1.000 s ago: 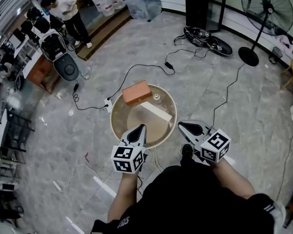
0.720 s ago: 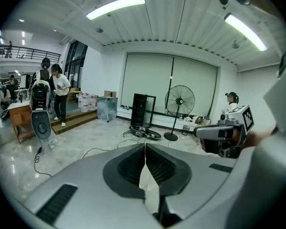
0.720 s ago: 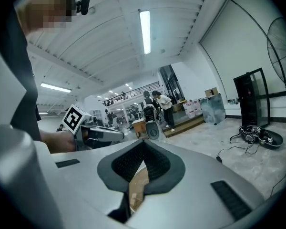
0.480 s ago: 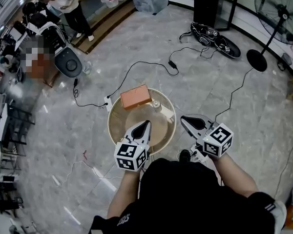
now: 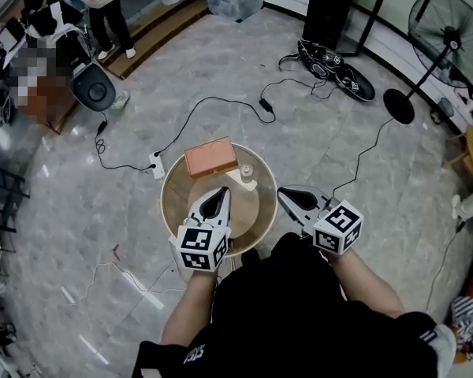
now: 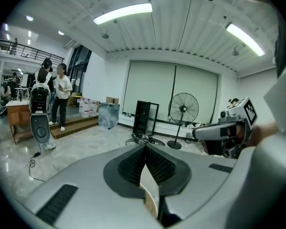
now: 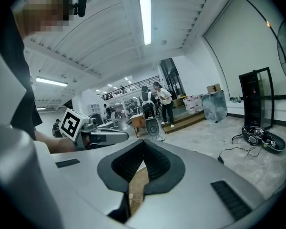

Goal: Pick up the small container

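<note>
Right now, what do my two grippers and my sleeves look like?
The left claw and the right claw are both light grey shells that taper to a point, lined inside with black ribbed pads. Each carries a white cube with black square markers. The sleeves are short and black with white print.

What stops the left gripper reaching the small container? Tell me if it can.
Probably yes: nothing stands between the left gripper and the small container, but its jaws are shut.
</note>
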A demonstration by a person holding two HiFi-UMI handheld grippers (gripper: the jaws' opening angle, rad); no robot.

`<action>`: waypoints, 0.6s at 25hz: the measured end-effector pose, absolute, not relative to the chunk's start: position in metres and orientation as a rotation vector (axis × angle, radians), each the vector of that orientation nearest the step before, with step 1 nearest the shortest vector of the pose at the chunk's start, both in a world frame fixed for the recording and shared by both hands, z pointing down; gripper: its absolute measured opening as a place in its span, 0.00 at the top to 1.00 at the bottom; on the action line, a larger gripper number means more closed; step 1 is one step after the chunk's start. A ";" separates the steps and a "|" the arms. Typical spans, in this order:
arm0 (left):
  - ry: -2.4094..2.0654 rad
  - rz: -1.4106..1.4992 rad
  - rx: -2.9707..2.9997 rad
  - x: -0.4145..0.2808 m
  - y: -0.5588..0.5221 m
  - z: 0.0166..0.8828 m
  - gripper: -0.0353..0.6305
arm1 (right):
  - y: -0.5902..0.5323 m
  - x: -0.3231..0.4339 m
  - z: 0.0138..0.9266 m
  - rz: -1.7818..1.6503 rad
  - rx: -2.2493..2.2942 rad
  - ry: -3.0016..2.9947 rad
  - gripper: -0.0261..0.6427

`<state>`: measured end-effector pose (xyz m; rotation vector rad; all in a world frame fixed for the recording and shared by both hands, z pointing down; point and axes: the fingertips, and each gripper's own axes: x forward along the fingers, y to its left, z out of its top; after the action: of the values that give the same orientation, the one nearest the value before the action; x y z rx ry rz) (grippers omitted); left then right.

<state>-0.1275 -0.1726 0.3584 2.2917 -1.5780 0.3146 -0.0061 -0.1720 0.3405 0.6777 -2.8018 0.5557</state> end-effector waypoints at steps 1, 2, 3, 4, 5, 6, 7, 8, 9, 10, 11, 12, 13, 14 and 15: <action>-1.561 0.305 2.277 -0.134 -0.175 0.363 0.92 | -0.173 -0.013 0.341 0.566 0.683 -2.796 0.94; -1.540 0.293 2.263 -0.137 -0.176 0.367 0.92 | -0.173 -0.019 0.344 0.583 0.686 -2.787 0.94; -1.518 0.282 2.254 -0.138 -0.177 0.372 0.92 | -0.173 -0.023 0.347 0.599 0.685 -2.776 0.94; -1.501 0.276 2.252 -0.136 -0.178 0.376 0.92 | -0.174 -0.025 0.352 0.612 0.682 -2.762 0.94; -1.487 0.277 2.254 -0.133 -0.179 0.382 0.92 | -0.175 -0.025 0.358 0.625 0.679 -2.747 0.94; -1.476 0.282 2.256 -0.130 -0.180 0.388 0.92 | -0.178 -0.025 0.365 0.638 0.677 -2.732 0.94; -1.467 0.285 2.253 -0.127 -0.183 0.395 0.92 | -0.182 -0.024 0.373 0.652 0.675 -2.719 0.94; -1.461 0.287 2.244 -0.126 -0.187 0.403 0.92 | -0.186 -0.024 0.380 0.667 0.669 -2.707 0.94; -1.458 0.287 2.230 -0.127 -0.191 0.410 0.92 | -0.191 -0.026 0.387 0.679 0.658 -2.698 0.94; -1.457 0.284 2.217 -0.128 -0.197 0.417 0.92 | -0.196 -0.028 0.392 0.683 0.642 -2.692 0.94; -1.455 0.278 2.210 -0.128 -0.203 0.423 0.92 | -0.202 -0.031 0.396 0.679 0.623 -2.687 0.94; -1.448 0.270 2.210 -0.128 -0.211 0.428 0.92 | -0.210 -0.034 0.398 0.668 0.605 -2.685 0.94; -1.436 0.268 2.215 -0.126 -0.219 0.434 0.92 | -0.220 -0.036 0.401 0.656 0.590 -2.684 0.94; -1.417 0.278 2.218 -0.124 -0.227 0.442 0.92 | -0.230 -0.038 0.406 0.651 0.580 -2.682 0.94; -1.397 0.301 2.216 -0.121 -0.234 0.452 0.92 | -0.239 -0.038 0.412 0.656 0.574 -2.680 0.94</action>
<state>-0.1212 -0.2337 0.4518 2.2157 -1.3970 0.3012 -0.0384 -0.2392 0.4119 0.5736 -2.6799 0.6556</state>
